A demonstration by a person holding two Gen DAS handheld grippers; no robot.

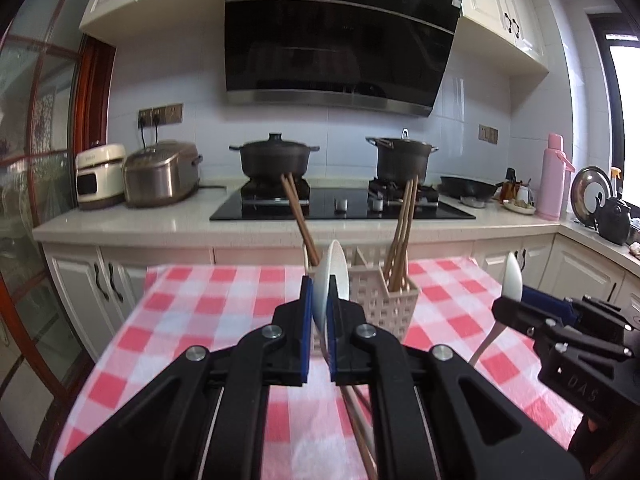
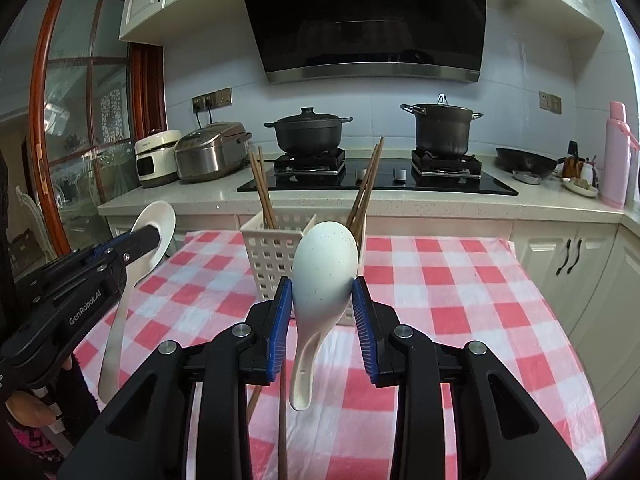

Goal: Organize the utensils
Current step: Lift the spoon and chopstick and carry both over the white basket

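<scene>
Spoons are held one in each tool, both lifted above the checked cloth [image 2: 460, 280] on the desk. Left tool [image 1: 320, 320] is pinched nearly closed on the thin edge of a white spoon [image 1: 330, 280], just in front of the white slotted caddy [image 1: 384, 304]. Right tool [image 2: 324, 312] clamps the bowl of a speckled pale spoon [image 2: 324, 264], its handle hanging down, also just in front of the caddy. Brown chopsticks [image 2: 262, 188] stand in the caddy's left compartment, and another bunch of chopsticks [image 2: 368, 184] leans in its right one. More chopsticks lie on the cloth, nearer the camera than the caddy.
</scene>
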